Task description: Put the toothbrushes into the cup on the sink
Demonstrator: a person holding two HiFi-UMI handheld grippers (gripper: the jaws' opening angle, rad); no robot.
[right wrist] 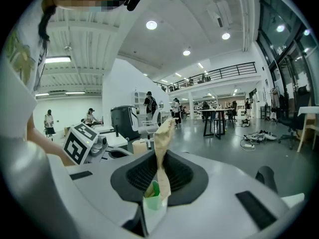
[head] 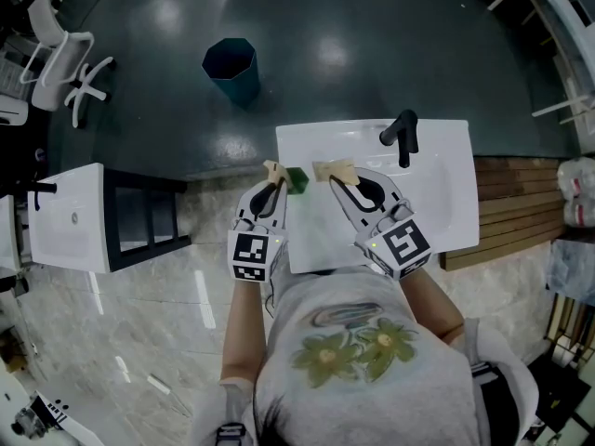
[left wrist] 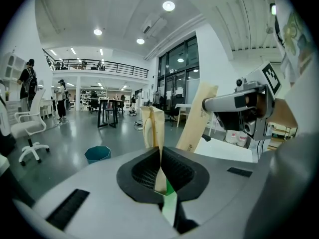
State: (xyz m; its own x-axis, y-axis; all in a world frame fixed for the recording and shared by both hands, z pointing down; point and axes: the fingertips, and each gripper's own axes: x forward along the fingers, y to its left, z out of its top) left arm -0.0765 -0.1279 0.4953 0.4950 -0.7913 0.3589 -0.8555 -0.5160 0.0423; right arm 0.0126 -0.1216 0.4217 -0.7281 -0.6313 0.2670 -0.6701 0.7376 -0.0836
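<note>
Both grippers hover over the white sink (head: pixel 437 203), side by side. My left gripper (head: pixel 272 186) is shut on a tan paper packet (left wrist: pixel 153 127) that stands up out of its jaws, with a green piece (left wrist: pixel 169 198) low between them. My right gripper (head: pixel 346 186) is shut on a second, crumpled tan packet (right wrist: pixel 162 143), also with a green piece (right wrist: pixel 152 192) at its base. From the left gripper view, the right one's packet (left wrist: pixel 200 116) looks long and flat. A small dark green thing (head: pixel 297 179) shows between the gripper tips at the sink's far left; I cannot tell whether it is the cup.
A black faucet (head: pixel 402 136) rises at the sink's far edge. A teal bin (head: pixel 231 68) stands on the dark floor beyond. To the left are another white basin on a black stand (head: pixel 70 216) and a white chair (head: pixel 60 59). Wooden slats (head: pixel 511 203) lie to the right.
</note>
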